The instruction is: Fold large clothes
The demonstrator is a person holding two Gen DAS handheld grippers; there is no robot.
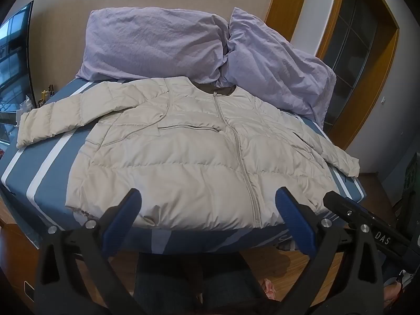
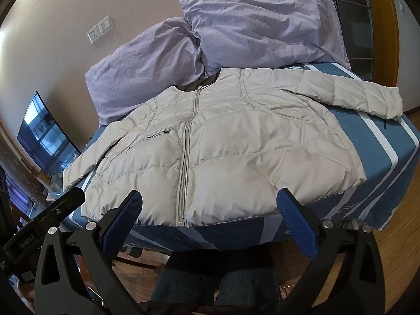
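A cream quilted puffer jacket [image 1: 189, 157] lies flat and zipped, front up, on the bed, sleeves spread to both sides; it also shows in the right wrist view [image 2: 236, 152]. Its hem lies at the bed's near edge. My left gripper [image 1: 207, 202] is open and empty, held just in front of the hem. My right gripper [image 2: 210, 202] is open and empty too, in front of the hem near the zip's lower end. The right gripper's body [image 1: 367, 223] shows at the right of the left wrist view.
The bed has a blue sheet with white stripes [image 1: 39, 162]. Two lilac pillows [image 1: 157, 44] lean against the wall behind the jacket's collar. A dark monitor [image 2: 47, 134] stands left of the bed. A wooden door frame [image 1: 354, 52] is at the right. Wood floor lies below.
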